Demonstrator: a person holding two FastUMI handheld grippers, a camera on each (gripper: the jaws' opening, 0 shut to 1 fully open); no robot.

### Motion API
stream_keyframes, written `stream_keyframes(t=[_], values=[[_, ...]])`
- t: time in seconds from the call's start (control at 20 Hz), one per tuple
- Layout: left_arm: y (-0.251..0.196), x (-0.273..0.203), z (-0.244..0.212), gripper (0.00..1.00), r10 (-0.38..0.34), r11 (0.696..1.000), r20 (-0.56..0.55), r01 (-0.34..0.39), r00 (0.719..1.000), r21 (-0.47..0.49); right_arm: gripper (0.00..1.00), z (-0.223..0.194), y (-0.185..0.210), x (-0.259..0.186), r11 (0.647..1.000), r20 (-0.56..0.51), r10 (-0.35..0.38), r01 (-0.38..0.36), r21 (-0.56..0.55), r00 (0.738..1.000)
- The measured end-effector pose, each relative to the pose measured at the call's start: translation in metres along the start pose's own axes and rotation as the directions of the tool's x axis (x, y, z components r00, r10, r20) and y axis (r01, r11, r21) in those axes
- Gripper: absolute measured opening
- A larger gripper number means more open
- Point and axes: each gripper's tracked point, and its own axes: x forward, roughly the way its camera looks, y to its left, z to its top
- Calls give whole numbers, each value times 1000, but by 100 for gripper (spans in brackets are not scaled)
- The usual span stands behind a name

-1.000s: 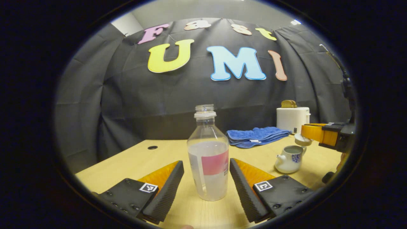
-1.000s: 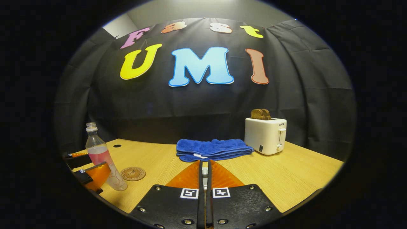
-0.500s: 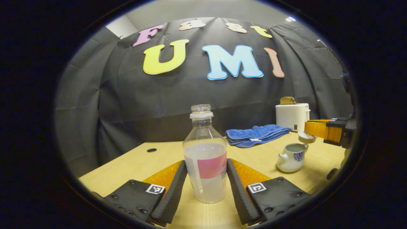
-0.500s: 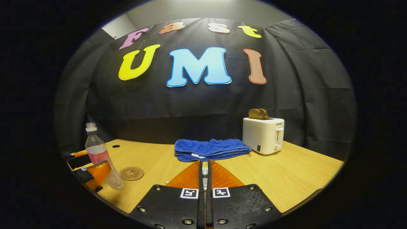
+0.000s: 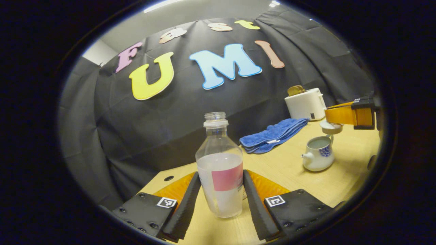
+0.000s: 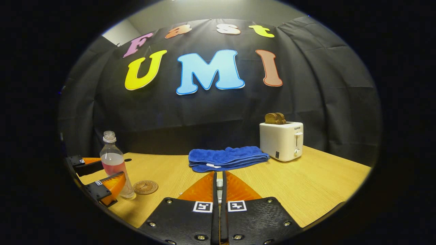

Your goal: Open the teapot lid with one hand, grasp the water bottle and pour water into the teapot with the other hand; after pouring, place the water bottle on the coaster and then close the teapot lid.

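**Bottle gripped, lid held off: carry and pour with care**

The water bottle (image 5: 220, 166) stands uncapped and about half full at the near left of the surface (image 5: 282, 163), between the fingers of the left gripper (image 5: 218, 195), which are clamped on its labelled middle. In the right gripper view it leans slightly, its base just beside the coaster (image 6: 145, 187). To the right, the teapot (image 5: 318, 156) sits open, liquid visible inside. Its lid (image 5: 331, 127) hangs just above the rim, held by the right gripper (image 6: 219, 185), whose fingers are pressed nearly together on a small pale part, likely the knob.

The step in hand looks like carrying the bottle to the pot. Keep it upright in transit, bring the mouth over the opening, then tilt slowly. Hold the lid off to the side, clear of the stream. The blue towel (image 6: 227, 158) and toaster (image 6: 281, 141) stand far back.
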Motion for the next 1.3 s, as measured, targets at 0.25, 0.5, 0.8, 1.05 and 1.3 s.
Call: stream_keyframes(t=[0.25,0.5,0.8,1.05,1.3], values=[[-12,5,13,86,-36,994,17,34,999,99,2,-1,-13,-7,1000,0,-14,14,24,1000],[-25,12,19,86,-67,979,8,64,998,192,2,-6,-29,-16,998,-7,-31,32,48,999],[-36,18,33,86,-93,930,5,86,996,357,2,-10,-44,-25,995,-10,-52,52,79,999],[-51,22,37,86,-126,879,-11,117,992,462,2,-17,-54,-33,994,-19,-70,71,78,997],[-61,32,42,86,-141,800,-24,128,990,586,2,-17,-63,-38,993,-6,-88,88,83,996]])
